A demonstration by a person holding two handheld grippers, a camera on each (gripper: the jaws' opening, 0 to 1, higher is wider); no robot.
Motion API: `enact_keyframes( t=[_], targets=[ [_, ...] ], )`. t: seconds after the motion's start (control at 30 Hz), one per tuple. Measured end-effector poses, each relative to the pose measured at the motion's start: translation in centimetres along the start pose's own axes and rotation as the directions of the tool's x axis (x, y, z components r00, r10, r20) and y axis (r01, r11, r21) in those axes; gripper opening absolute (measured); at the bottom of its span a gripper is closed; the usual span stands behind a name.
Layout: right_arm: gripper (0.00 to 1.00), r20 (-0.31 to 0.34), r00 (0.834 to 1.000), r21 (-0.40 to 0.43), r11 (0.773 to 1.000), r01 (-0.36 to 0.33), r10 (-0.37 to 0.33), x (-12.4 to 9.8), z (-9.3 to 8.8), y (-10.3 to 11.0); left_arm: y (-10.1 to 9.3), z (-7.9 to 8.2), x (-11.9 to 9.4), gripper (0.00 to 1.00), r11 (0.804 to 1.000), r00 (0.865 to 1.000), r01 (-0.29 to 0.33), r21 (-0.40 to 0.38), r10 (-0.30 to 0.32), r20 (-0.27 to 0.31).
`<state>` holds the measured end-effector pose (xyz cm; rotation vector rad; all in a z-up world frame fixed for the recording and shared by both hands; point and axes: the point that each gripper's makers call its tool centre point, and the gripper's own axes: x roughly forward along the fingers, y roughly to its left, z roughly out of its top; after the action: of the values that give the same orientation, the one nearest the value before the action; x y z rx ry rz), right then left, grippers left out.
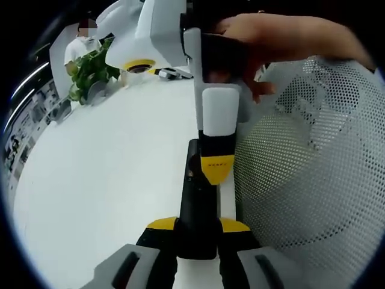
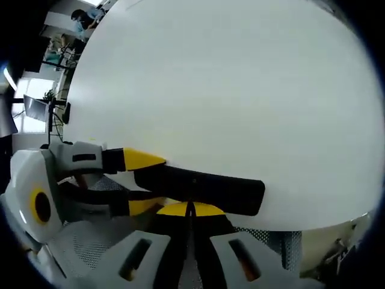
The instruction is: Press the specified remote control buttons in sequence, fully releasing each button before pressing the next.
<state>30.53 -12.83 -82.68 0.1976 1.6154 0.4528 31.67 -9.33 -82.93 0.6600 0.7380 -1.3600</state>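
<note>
Left gripper [image 1: 198, 232] is clamped on the black remote control [image 1: 197, 205] at the bottom centre, above the white worktop [image 1: 114, 168]. Right gripper [image 1: 216, 168] comes from the top, its yellow tips closed together on the remote, with a white mesh chair [image 1: 313, 168] at right and a green plant [image 1: 90, 72] upper left.

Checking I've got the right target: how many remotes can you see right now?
1. A black remote, gripped between the jaws of the left gripper over the white table, with the right gripper on its top. Others may be hidden behind the mesh basket.

No readable text, labels or numbers on anything visible.
</note>
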Motion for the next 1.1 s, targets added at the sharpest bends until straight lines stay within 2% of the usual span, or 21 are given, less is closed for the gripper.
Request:
enact_keyframes(
  t=[0.33, 0.5, 0.6, 1.1],
  targets=[
    [0.0, 0.001, 1.0, 0.012, 1.0, -0.003, 0.003, -0.1, 0.1, 0.1, 0.0, 0.0, 0.0, 0.25, 1.0, 1.0, 0.0, -0.003, 0.0, 0.007],
    [0.0, 0.034, 0.998, 0.013, 0.998, -0.06, 0.059, -0.1, 0.8, 1.1, 0.0, 0.0, 0.0, 0.25, 1.0, 1.0, 0.0, -0.004, 0.0, 0.01],
    [0.0, 0.035, 0.999, -0.01, 0.999, -0.031, 0.031, 0.1, 0.9, 0.9, 0.0, 0.0, 0.0, 0.25, 1.0, 1.0, 0.0, -0.005, 0.0, 0.012],
    [0.0, 0.045, 0.998, -0.033, 0.999, -0.032, 0.033, 0.1, 1.4, 1.1, 0.0, 0.0, 0.0, 0.25, 1.0, 1.0, 0.0, -0.004, 0.0, 0.011]
  ],
)
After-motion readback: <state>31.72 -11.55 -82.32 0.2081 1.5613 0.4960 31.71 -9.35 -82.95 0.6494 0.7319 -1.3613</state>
